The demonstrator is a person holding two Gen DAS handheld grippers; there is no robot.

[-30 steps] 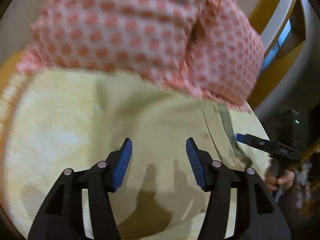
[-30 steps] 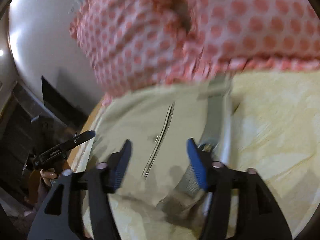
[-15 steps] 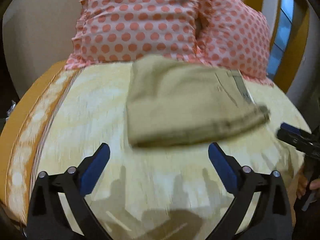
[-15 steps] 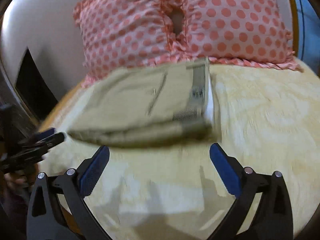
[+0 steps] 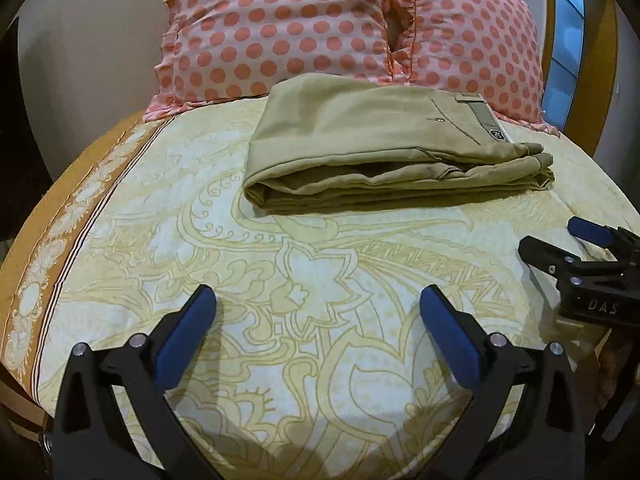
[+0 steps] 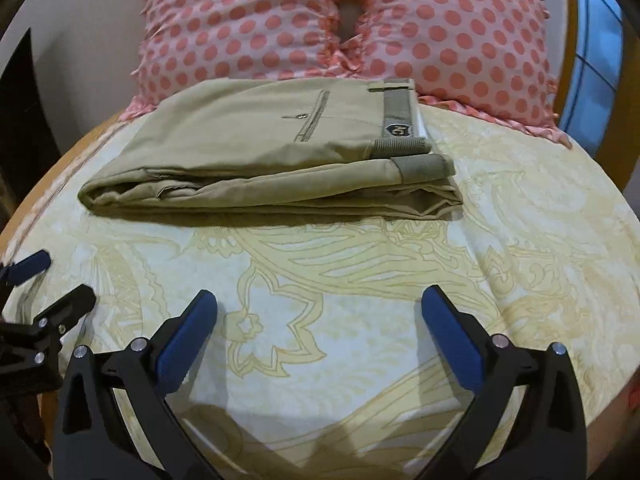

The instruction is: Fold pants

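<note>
The khaki pants [image 5: 380,148] lie folded in a flat stack on the bed, waistband at the right; they also show in the right wrist view [image 6: 280,152]. My left gripper [image 5: 318,316] is open and empty, held over the sheet well short of the pants. My right gripper [image 6: 318,316] is open and empty too, likewise back from the pants. Each gripper shows in the other's view: the right one at the right edge [image 5: 560,244], the left one at the left edge [image 6: 52,280].
Two pink pillows with coral dots [image 5: 328,20] [image 6: 440,24] lean against the wall right behind the pants. The bed has a cream patterned sheet [image 5: 320,280] with an orange border at the left edge [image 5: 60,216]. A window [image 5: 568,28] is at the right.
Both grippers have pulled back from the pants and opened wide. The pants, close under the fingers a second ago, now lie folded farther off by the pillows.
</note>
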